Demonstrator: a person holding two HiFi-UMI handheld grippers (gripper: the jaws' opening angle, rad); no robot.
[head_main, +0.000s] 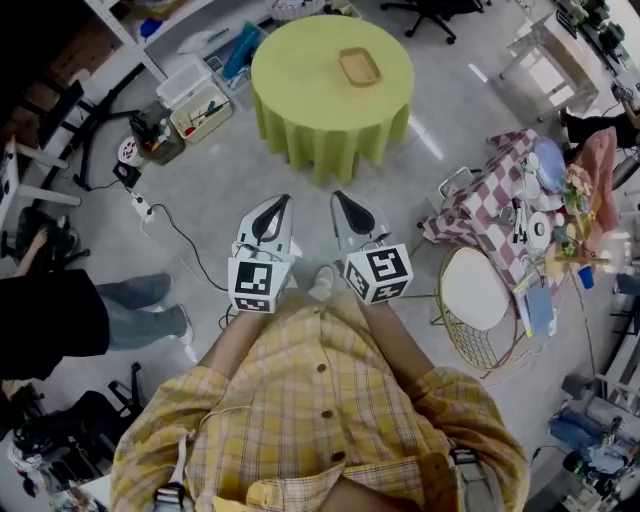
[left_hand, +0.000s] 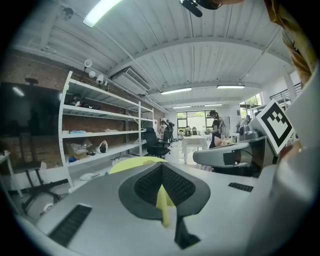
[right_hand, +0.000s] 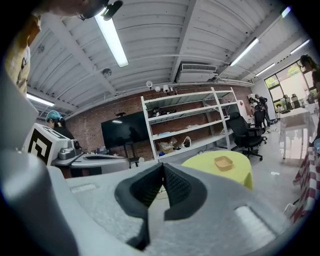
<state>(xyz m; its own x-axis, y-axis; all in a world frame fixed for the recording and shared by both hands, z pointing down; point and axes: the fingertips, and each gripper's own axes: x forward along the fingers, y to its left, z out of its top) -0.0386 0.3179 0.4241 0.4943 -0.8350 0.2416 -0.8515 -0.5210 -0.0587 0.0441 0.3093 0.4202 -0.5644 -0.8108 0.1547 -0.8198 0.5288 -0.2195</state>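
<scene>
Risks, my read: the cable (head_main: 175, 232) on the floor at left could trip a step that way. Left gripper (head_main: 281, 200) has its jaws closed tip to tip, holding nothing. Table (head_main: 300, 70) is ahead, well apart, with the tray (head_main: 359, 66) on top. Right gripper (head_main: 338, 196) is likewise closed and empty. The chair (head_main: 475, 290) at right could snag a swing. Count: 2 grippers, 1 table, 1 tray, 1 cable, 1 chair.

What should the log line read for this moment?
left gripper: shut, empty | right gripper: shut, empty | both: side by side, off the floor, pointing at table | tray: on table
</scene>
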